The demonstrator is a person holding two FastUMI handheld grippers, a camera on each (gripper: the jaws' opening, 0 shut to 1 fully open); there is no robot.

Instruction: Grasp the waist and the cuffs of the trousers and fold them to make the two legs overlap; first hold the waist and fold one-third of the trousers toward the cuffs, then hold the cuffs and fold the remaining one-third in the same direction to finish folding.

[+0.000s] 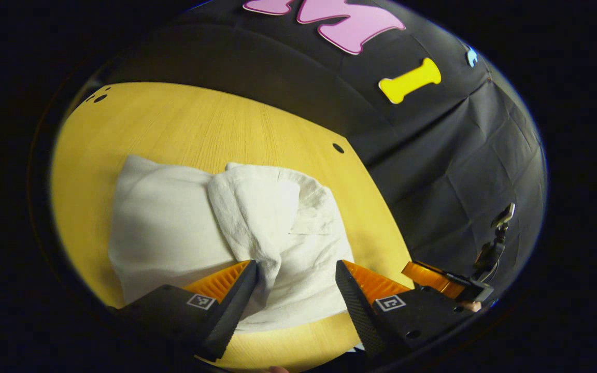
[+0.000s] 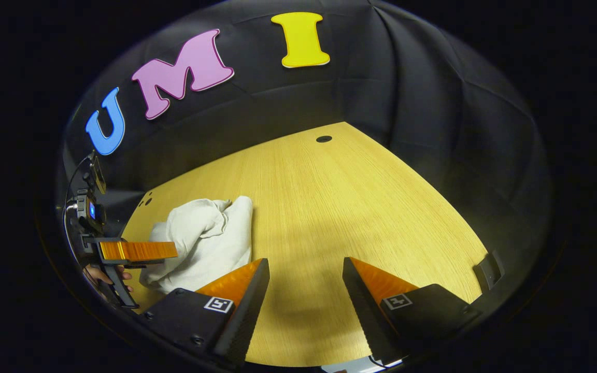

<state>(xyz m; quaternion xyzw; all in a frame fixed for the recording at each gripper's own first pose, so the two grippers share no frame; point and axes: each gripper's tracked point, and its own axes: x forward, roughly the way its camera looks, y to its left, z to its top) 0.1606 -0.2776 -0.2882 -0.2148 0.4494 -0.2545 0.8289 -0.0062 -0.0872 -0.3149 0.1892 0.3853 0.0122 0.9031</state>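
The white trousers [image 1: 215, 228] lie in a folded, bunched heap on the wooden table [image 1: 184, 124], with a thick fold running down the middle. My left gripper [image 1: 296, 267] hovers open over their near edge, and cloth shows in the gap between its fingers without being pinched. In the right gripper view the trousers [image 2: 205, 238] sit at the left. My right gripper [image 2: 306, 261] is open above bare table [image 2: 360, 207], to the right of the heap. The left gripper [image 2: 138, 251] shows at the far left, held by a hand [image 2: 102, 277]. The right gripper [image 1: 433, 280] shows low at the right.
A round hole [image 2: 324, 139] sits near the table's far corner, and small holes [image 2: 146, 198] near the other back corner. Black cloth walls close in behind the table. A dark clip [image 2: 489, 269] sits at the table's right edge.
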